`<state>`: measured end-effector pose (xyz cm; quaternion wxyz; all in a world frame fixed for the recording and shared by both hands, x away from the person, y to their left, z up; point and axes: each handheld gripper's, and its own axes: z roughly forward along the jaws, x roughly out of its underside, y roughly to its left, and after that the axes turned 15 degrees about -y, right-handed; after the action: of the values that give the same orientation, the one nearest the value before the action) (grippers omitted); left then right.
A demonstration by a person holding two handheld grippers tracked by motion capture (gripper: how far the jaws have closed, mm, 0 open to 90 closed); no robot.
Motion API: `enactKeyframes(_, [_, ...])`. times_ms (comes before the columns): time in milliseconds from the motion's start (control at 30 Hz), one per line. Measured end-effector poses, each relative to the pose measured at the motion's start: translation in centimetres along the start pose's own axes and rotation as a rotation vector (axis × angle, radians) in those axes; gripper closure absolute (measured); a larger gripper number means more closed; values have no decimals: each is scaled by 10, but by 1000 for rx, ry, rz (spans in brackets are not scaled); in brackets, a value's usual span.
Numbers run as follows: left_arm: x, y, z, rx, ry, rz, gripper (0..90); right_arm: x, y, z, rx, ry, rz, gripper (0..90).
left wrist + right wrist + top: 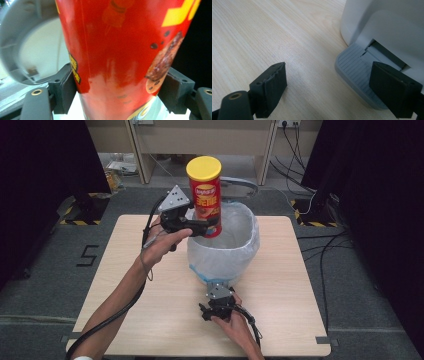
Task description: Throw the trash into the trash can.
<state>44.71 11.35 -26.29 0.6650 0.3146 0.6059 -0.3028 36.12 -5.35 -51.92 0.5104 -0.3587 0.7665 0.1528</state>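
Nearest the person, the right gripper (216, 301) sits low on the pale wooden table (150, 320), just in front of the white pedal bin lined with a translucent plastic bag (225, 252). Its jaws stand apart with nothing between them, and one jaw is over the bin's grey ribbed foot pedal (354, 72). Farther on, at the bin's left rim, the left gripper (202, 226) is clamped on the lower part of a tall red cardboard crisp tube with a yellow lid (205, 195). The tube is held upright above the bin's open mouth.
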Motion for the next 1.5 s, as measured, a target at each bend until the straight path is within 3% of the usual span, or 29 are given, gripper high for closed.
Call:
enactKeyframes(333, [14, -6, 15, -5, 38, 26, 237, 0, 0, 0, 0, 0, -8, 149])
enactKeyframes(1033, [36, 2, 15, -18, 86, -1, 222, 0, 1, 0, 5, 7, -9, 148])
enactKeyframes(1167, [34, 3, 14, -25, 72, -25, 193, 0, 1, 0, 3, 6, -6, 149])
enactKeyframes(1500, [24, 5, 7, -40, 45, -11, 192, 0, 1, 0, 6, 10, -9, 144])
